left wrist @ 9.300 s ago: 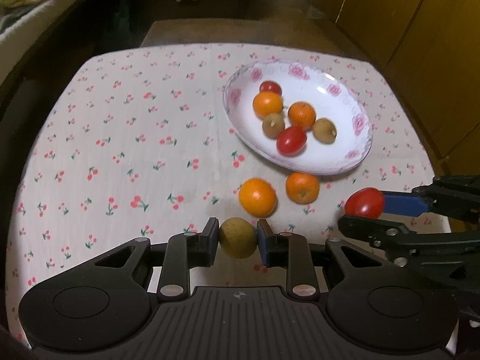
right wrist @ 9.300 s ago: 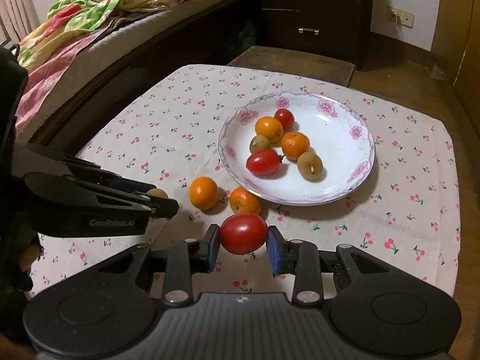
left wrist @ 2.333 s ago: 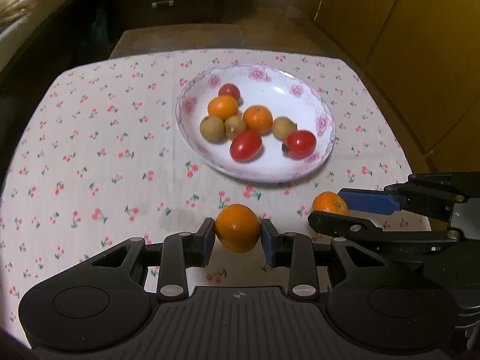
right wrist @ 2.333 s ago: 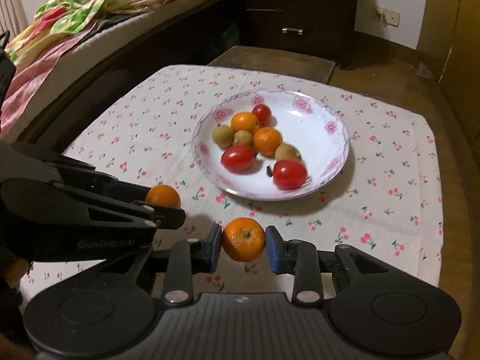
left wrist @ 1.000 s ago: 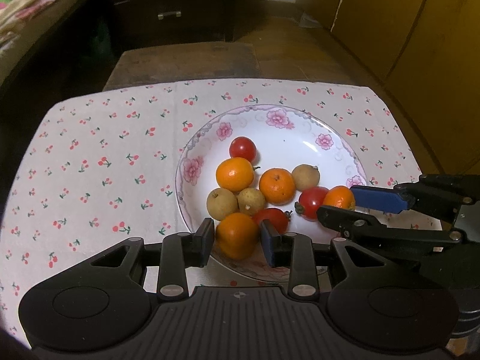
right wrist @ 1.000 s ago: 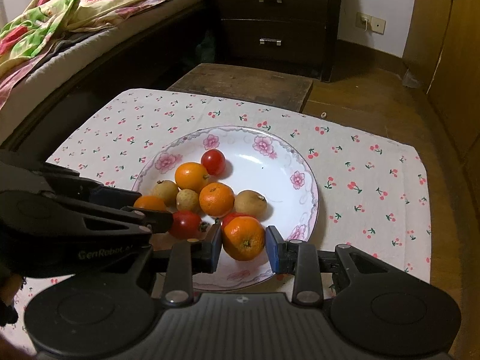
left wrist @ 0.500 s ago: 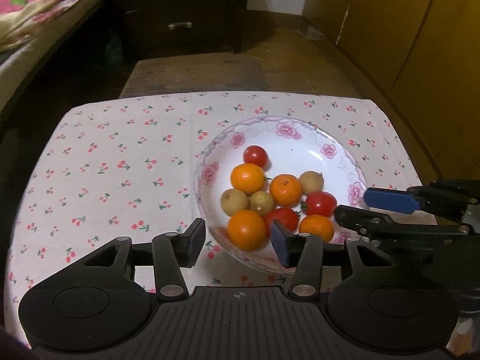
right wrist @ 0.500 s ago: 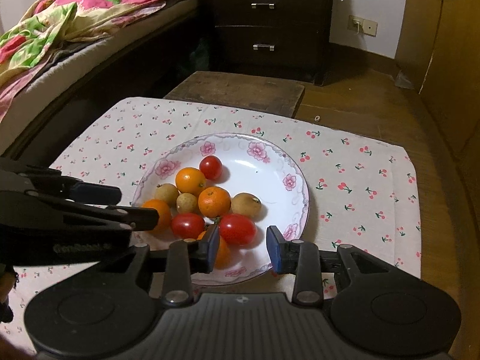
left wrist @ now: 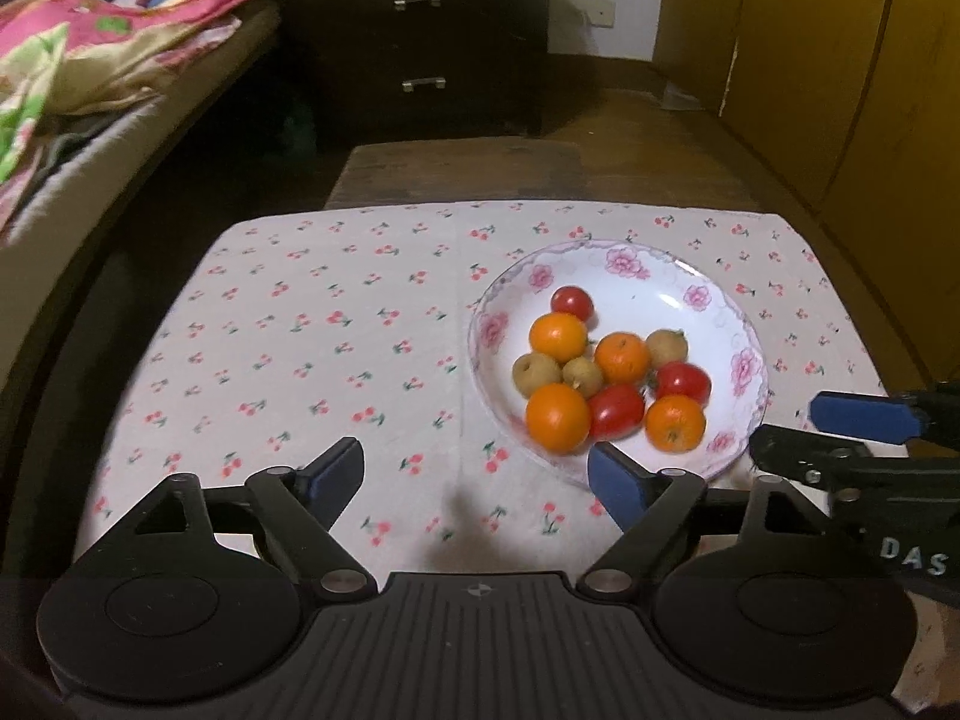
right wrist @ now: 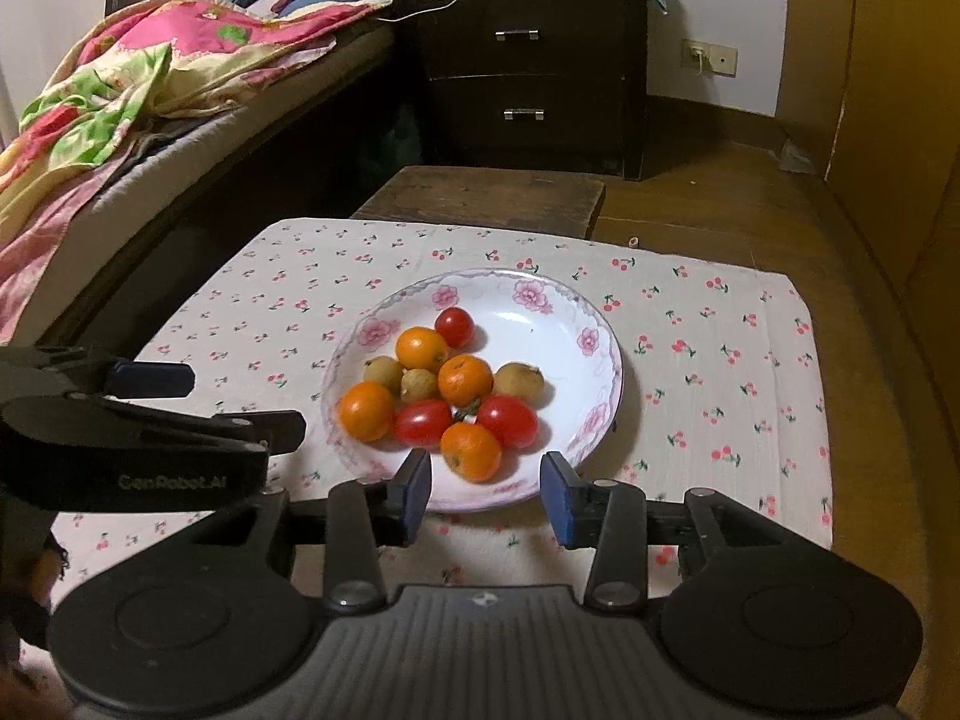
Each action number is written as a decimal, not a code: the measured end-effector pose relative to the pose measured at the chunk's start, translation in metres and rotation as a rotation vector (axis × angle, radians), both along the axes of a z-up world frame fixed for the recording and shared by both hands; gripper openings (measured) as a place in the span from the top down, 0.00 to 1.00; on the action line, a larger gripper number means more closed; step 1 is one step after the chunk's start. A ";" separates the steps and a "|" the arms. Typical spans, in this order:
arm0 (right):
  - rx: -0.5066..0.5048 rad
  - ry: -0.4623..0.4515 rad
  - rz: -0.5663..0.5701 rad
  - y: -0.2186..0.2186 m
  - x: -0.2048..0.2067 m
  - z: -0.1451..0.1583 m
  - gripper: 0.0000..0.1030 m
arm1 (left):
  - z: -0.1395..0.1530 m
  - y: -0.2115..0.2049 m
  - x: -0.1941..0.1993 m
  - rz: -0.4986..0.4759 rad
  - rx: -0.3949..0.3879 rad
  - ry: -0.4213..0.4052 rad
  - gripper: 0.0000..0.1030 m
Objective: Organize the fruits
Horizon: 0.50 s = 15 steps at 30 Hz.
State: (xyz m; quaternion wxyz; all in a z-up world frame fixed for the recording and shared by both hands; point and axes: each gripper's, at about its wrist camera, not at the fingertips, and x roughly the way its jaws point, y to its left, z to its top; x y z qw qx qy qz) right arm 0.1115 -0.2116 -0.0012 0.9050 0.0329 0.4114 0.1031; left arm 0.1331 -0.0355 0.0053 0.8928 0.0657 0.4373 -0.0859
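A white flowered plate (left wrist: 690,294) (right wrist: 540,312) on the cherry-print tablecloth holds several fruits: oranges (left wrist: 558,417) (right wrist: 471,450), red tomatoes (left wrist: 617,411) (right wrist: 507,413) and small brown fruits (left wrist: 666,347) (right wrist: 519,383). My left gripper (left wrist: 477,477) is open and empty, held just before the plate's near left rim. My right gripper (right wrist: 486,489) is open and empty at the plate's near rim, and shows at the right of the left wrist view (left wrist: 834,438). The left gripper also shows at the left of the right wrist view (right wrist: 198,402).
The tablecloth (left wrist: 312,336) covers a small table. A dark wooden bench (right wrist: 486,195) stands behind it. A bed with a bright quilt (right wrist: 138,84) lies on the left, a dark drawer chest (right wrist: 528,72) at the back, yellow cabinets (left wrist: 840,78) on the right.
Both grippers opened, left their oranges on the plate and drew back from it. The left jaws have spread wider in the last half second.
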 end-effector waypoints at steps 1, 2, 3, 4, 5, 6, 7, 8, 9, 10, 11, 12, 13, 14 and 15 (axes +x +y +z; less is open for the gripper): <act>0.002 0.000 -0.001 0.000 -0.004 0.000 0.60 | 0.000 0.001 -0.003 0.005 0.006 -0.005 0.14; 0.004 0.001 -0.002 0.001 -0.008 0.001 0.60 | 0.000 0.002 -0.007 0.011 0.014 -0.010 0.14; 0.006 0.002 -0.003 0.001 -0.011 0.001 0.60 | 0.000 0.003 -0.011 0.015 0.020 -0.015 0.13; 0.009 0.002 -0.005 0.001 -0.015 0.001 0.60 | 0.000 0.004 -0.015 0.019 0.027 -0.020 0.12; 0.011 0.003 -0.006 0.000 -0.018 0.001 0.60 | 0.001 0.005 -0.019 0.024 0.035 -0.026 0.12; 0.015 0.003 -0.009 0.000 -0.022 0.001 0.60 | 0.001 0.006 -0.023 0.030 0.045 -0.033 0.12; 0.018 0.004 -0.011 0.000 -0.025 0.001 0.60 | 0.001 0.006 -0.026 0.034 0.056 -0.040 0.12; 0.020 0.005 -0.011 0.000 -0.029 0.001 0.60 | 0.002 0.007 -0.031 0.035 0.065 -0.046 0.12; 0.021 0.005 -0.010 0.001 -0.032 0.001 0.60 | 0.002 0.007 -0.035 0.035 0.071 -0.049 0.11; 0.022 0.007 -0.009 0.002 -0.036 0.001 0.60 | 0.002 0.007 -0.038 0.035 0.076 -0.050 0.08; 0.023 0.011 -0.008 0.003 -0.039 0.001 0.59 | 0.002 0.007 -0.041 0.035 0.081 -0.048 0.05; 0.024 0.011 -0.007 0.004 -0.043 0.001 0.59 | 0.001 0.008 -0.045 0.035 0.086 -0.048 0.00; 0.023 0.011 -0.006 0.005 -0.047 0.001 0.59 | 0.002 0.008 -0.050 0.032 0.090 -0.055 0.00; 0.019 0.011 -0.005 0.006 -0.050 0.001 0.59 | 0.002 0.008 -0.054 0.028 0.091 -0.058 0.00; 0.015 0.011 -0.005 0.007 -0.053 0.001 0.59 | 0.002 0.009 -0.058 0.023 0.083 -0.059 0.00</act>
